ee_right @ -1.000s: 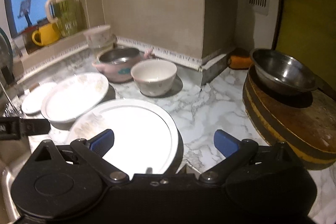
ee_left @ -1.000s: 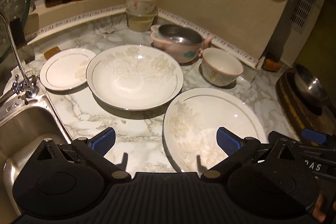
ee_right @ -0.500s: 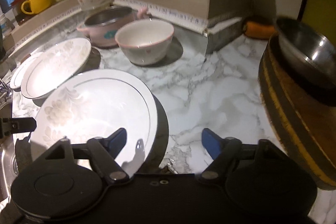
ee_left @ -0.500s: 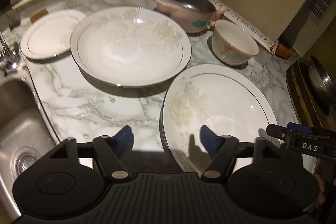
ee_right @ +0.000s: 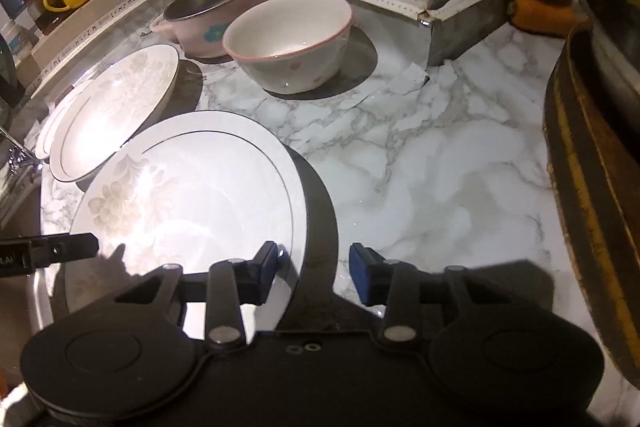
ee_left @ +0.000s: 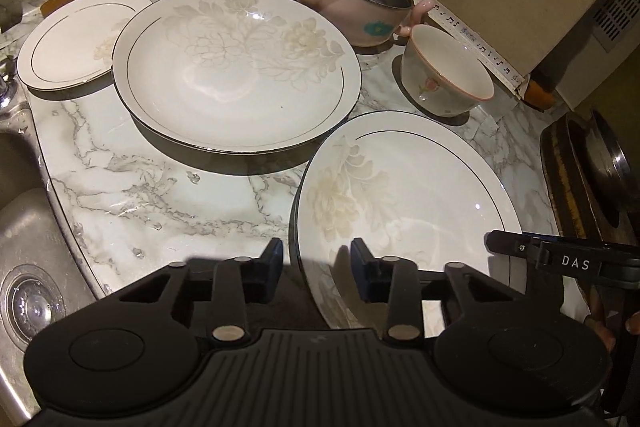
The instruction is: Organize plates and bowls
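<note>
Leftmost on the marble counter (ee_left: 168, 195), just beyond the steel sink (ee_left: 24, 259), lies a small plate (ee_left: 68, 43) with a thin dark rim line. Its right edge is tucked under the rim of a large flowered plate (ee_left: 236, 75), which sits at the far middle of the counter. Behind that one, against the wall, stands a pink pot with a metal liner (ee_left: 356, 3), and just to its right a white bowl with a pink rim (ee_left: 448, 75).

Nearest the cameras rests a second flowered plate (ee_left: 404, 203), the one both tools have reached. At its near-left rim the left gripper (ee_left: 316, 267) straddles the edge, one blue pad outside over the counter, the other over the plate's face; its jaws are closing, with a gap visible on both sides of the rim, so nothing is gripped. At the opposite side, the right gripper (ee_right: 312, 271) likewise brackets the plate's right rim, left pad over the white surface, right pad above the counter; it too is closing and not yet pressing.

Farthest right, a dark round wooden board (ee_right: 588, 187) carries a steel bowl (ee_right: 616, 39).
</note>
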{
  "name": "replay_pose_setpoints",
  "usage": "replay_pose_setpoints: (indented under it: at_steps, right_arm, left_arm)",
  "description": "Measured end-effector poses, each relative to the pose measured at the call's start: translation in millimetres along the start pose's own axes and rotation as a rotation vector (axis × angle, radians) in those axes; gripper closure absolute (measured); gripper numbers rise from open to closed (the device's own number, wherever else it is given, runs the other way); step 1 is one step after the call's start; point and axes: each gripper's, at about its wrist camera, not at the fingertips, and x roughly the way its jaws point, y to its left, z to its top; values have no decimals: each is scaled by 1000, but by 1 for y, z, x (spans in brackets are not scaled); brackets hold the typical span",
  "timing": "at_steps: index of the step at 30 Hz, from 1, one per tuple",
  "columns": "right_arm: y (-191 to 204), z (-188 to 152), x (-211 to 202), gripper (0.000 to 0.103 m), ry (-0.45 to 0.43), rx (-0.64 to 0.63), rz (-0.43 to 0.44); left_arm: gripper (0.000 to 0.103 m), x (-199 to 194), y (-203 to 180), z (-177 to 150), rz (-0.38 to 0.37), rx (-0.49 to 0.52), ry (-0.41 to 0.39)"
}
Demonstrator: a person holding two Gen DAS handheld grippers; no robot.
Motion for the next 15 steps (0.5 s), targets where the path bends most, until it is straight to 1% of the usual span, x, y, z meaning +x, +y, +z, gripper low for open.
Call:
replay_pose_setpoints:
  at_steps: [2,3,4,7,8,9,11,15]
  right_arm:
    - [-1,3,2,71,11,2,15]
    - [-1,4,2,74,17,2,24]
    - [0,5,3,75,21,2,29]
    - [2,7,4,77,28,-8,29]
    - [3,8,4,80,30,-10,31]
    - [3,8,4,83,33,-10,37]
    - [3,9,5,87,40,-6,48]
    - [0,12,5,88,54,15,55]
  left_arm:
    - [71,2,0,0,2,3,8]
    - [73,2,-1,0,5,8,9]
    - [81,3,-1,0,6,13,11]
    - [86,4,1,0,4,2,20]
    - [89,5,2,0,6,-1,21]
    - [89,5,2,0,10,-1,22]
    - [90,6,3,0,10,-3,25]
    - [91,5,4,0,8,-4,29]
